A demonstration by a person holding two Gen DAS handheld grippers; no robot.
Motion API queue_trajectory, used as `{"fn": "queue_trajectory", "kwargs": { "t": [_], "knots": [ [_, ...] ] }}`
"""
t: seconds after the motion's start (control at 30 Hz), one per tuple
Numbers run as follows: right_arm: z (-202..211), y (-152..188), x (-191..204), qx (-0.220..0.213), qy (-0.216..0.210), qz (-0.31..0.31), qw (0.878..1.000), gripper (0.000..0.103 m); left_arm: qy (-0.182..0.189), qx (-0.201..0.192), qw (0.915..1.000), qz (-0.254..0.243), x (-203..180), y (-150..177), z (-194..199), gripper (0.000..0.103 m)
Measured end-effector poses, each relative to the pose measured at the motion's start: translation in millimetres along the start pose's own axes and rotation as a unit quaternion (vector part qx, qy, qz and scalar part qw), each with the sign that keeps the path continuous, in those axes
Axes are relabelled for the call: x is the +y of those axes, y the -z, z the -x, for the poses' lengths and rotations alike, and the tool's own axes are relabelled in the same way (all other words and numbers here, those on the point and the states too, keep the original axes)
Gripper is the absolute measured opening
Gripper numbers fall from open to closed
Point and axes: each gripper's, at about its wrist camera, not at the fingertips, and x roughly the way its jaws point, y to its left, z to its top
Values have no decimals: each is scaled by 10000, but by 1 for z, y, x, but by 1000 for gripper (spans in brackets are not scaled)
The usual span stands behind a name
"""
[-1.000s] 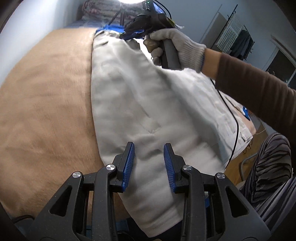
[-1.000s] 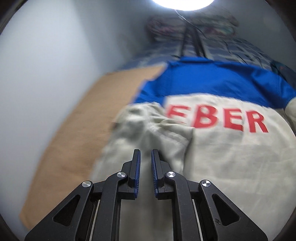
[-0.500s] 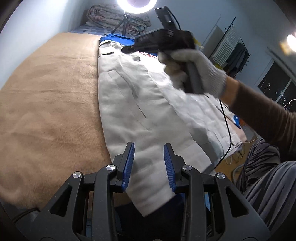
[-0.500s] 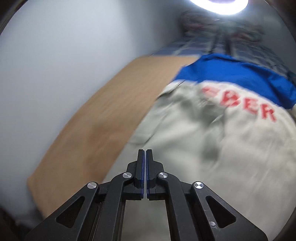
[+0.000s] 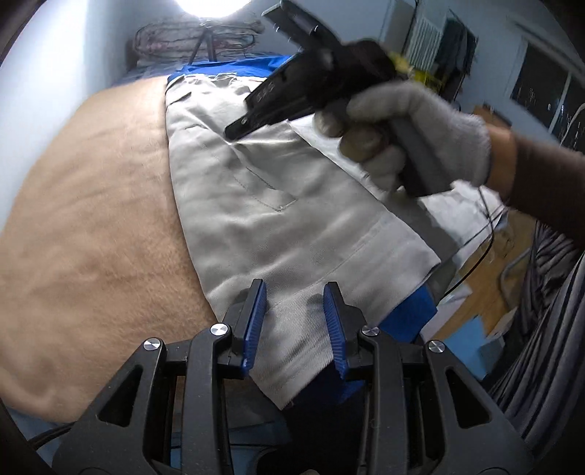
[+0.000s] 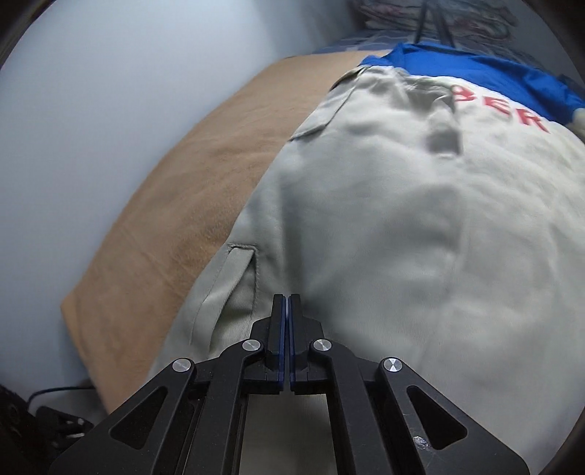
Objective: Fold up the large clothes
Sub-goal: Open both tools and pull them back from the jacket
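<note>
A large pale grey work jacket (image 5: 274,204) lies spread on a tan blanket (image 5: 91,219). Its far end has a blue yoke (image 6: 457,65) and red letters (image 6: 512,109). My left gripper (image 5: 294,288) hovers over the near hem, its jaws apart and the cloth lying flat below them. A gloved hand (image 5: 420,124) holds my right gripper (image 5: 234,132) over the jacket's middle, tip down near a crease. In the right wrist view the right gripper (image 6: 286,296) is shut, with no cloth visible between its pads, beside a pocket flap (image 6: 234,277).
The blanket (image 6: 182,201) runs along a pale wall (image 6: 91,109) on the left. A ring light (image 5: 208,5) and a folded quilt (image 5: 193,36) sit at the far end. To the right are a black cable (image 5: 475,255), striped trousers (image 5: 548,310) and a drying rack (image 5: 431,33).
The right gripper's jaws closed, and it travelled from the lettered far end back along the jacket toward its middle. The left gripper shifted slightly and rolled, now over the hem.
</note>
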Motion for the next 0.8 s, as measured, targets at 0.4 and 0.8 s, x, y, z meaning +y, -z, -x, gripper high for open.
{"fn": "queue_trajectory", "kwargs": {
  "t": [0.4, 0.8],
  "knots": [
    [163, 36, -26, -1051, 328, -331, 9934, 23, -579, -1200, 9893, 602, 41, -77, 105, 32],
    [290, 100, -93, -1918, 1299, -866, 9689, 48, -673, -1562, 9853, -172, 9, -181, 164, 42]
  ]
}}
